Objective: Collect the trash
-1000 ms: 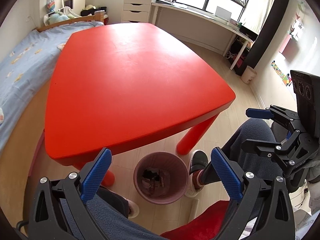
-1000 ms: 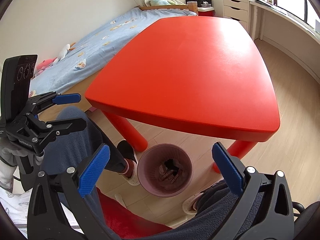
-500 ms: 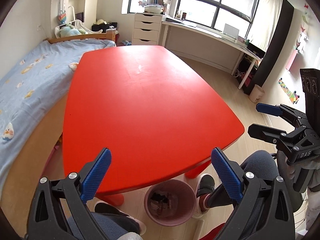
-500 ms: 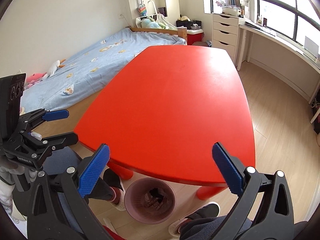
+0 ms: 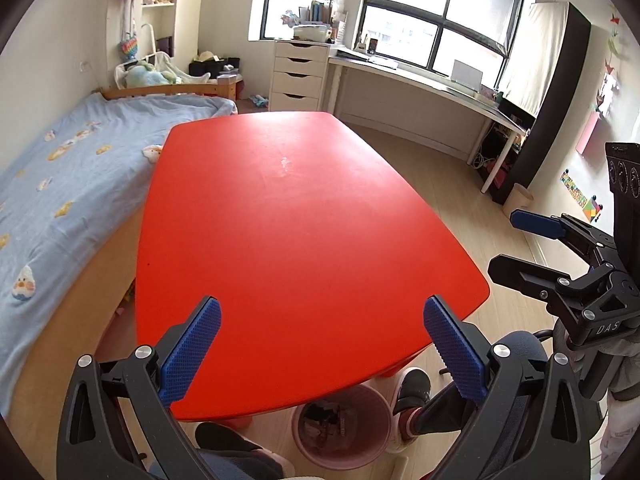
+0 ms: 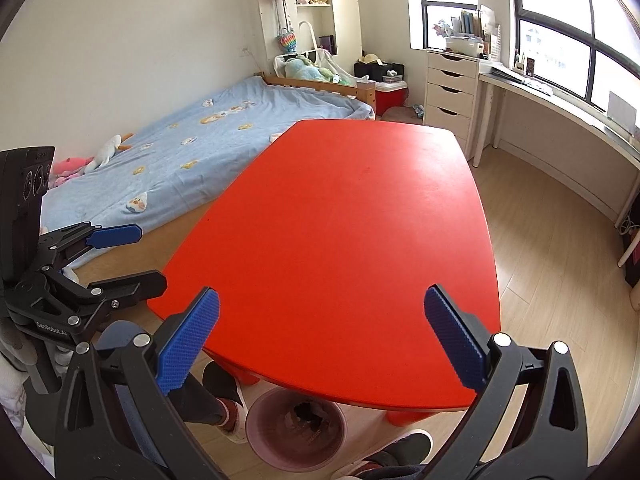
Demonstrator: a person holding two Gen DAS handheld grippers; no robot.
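Right gripper (image 6: 320, 332) wide apart, empty, over red table (image 6: 344, 216); bin (image 6: 296, 432) below.

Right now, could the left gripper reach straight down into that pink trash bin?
Probably not straight down. The left gripper hangs open above the red table, whose near edge covers part of the pink trash bin on the floor. It would likely need to come back first.

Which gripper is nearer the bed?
Left. The left gripper, open, is at the table's edge on the side of the bed. The right gripper, also open, is off the opposite edge, toward the desk.
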